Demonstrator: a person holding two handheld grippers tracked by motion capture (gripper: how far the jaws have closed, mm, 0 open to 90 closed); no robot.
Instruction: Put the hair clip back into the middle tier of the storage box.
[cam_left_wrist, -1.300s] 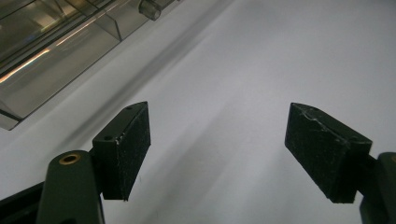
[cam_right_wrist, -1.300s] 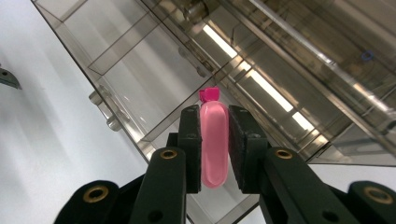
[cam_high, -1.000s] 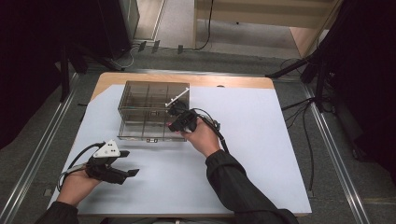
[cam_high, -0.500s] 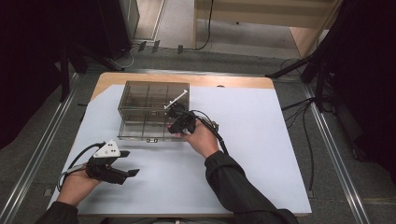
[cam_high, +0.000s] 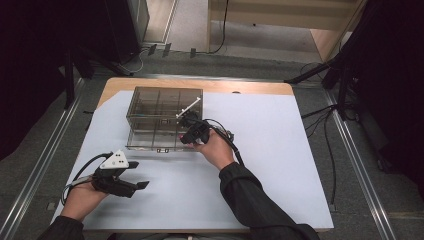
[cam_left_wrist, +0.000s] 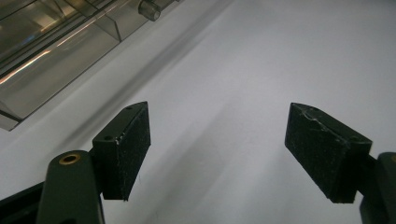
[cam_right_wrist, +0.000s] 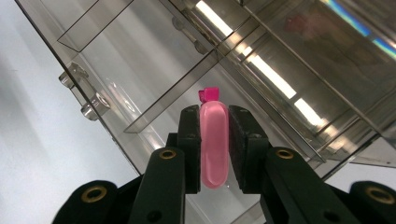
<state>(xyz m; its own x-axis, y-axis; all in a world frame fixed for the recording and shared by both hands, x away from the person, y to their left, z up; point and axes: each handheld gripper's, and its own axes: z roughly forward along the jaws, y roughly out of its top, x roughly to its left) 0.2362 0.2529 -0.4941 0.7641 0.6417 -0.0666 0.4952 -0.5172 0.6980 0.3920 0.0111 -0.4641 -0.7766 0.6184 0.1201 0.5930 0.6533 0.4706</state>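
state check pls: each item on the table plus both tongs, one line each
Pink bottle: capped, clamped between the pads, over the organizer.
Clear organizer box: lid open, compartments look empty.
Right tongs: shut on the pink bottle.
Left tongs: open, nothing between the pads, low over the white sheet.

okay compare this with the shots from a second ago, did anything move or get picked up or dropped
Nothing visibly changed. The right gripper stays shut on the small pink translucent capsule-shaped piece with a magenta tip, held over the smoky clear plastic compartment box. The left gripper stays open, resting low on the white table cover near the front left corner.
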